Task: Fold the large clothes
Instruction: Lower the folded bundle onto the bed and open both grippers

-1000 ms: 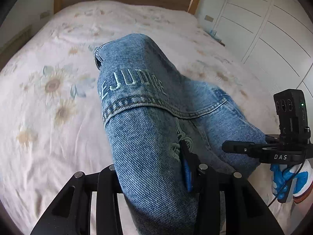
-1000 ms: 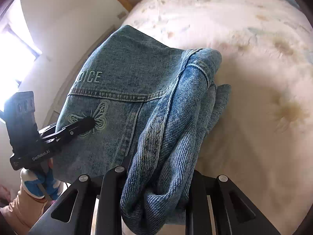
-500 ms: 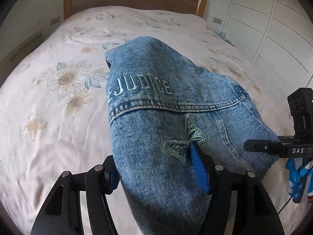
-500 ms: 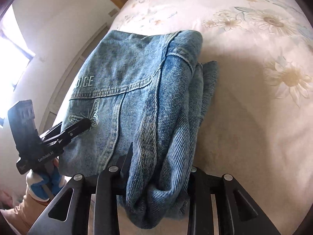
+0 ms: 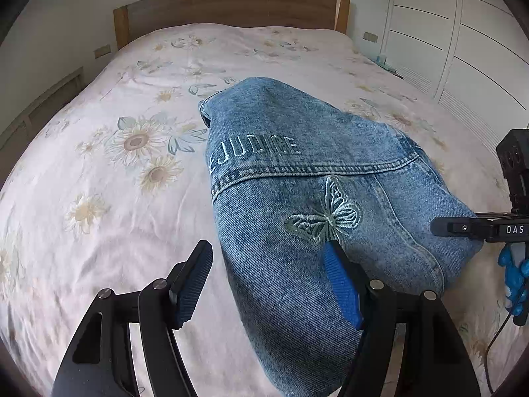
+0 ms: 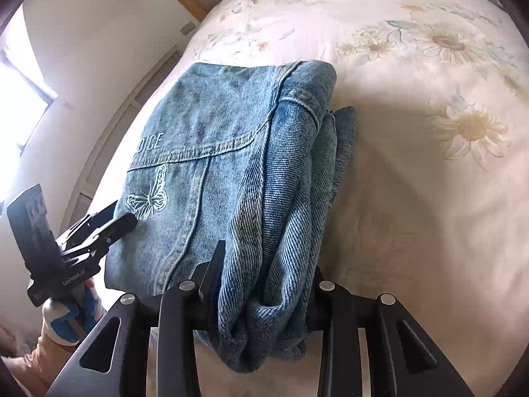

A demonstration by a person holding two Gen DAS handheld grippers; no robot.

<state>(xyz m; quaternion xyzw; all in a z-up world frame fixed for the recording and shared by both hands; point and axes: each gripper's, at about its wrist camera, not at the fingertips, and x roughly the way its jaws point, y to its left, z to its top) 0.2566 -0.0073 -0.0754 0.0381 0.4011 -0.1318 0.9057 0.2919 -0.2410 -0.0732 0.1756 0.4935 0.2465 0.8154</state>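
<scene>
1. Left gripper (image 5: pixel 267 274) fingers are spreading wide, clear of the folded denim jacket (image 5: pixel 307 198) between them.
2. Right gripper (image 6: pixel 264 281) is opening, the jacket's bunched edge still between its fingers.
3. The jacket rests on the floral bed (image 5: pixel 99 182), apparently being released.

Premises: a bedroom in a private home. A double bed (image 5: pixel 99 172) fills most of the left wrist view, made up with a pale pink sheet printed with daisies and backed by a plain wooden headboard (image 5: pixel 231 6) against a white wall carrying a wall socket (image 5: pixel 102 50). White panelled wardrobe doors (image 5: pixel 463 43) run along one side of the bed, and daylight enters through a window (image 6: pixel 20 99) seen in the right wrist view.
</scene>
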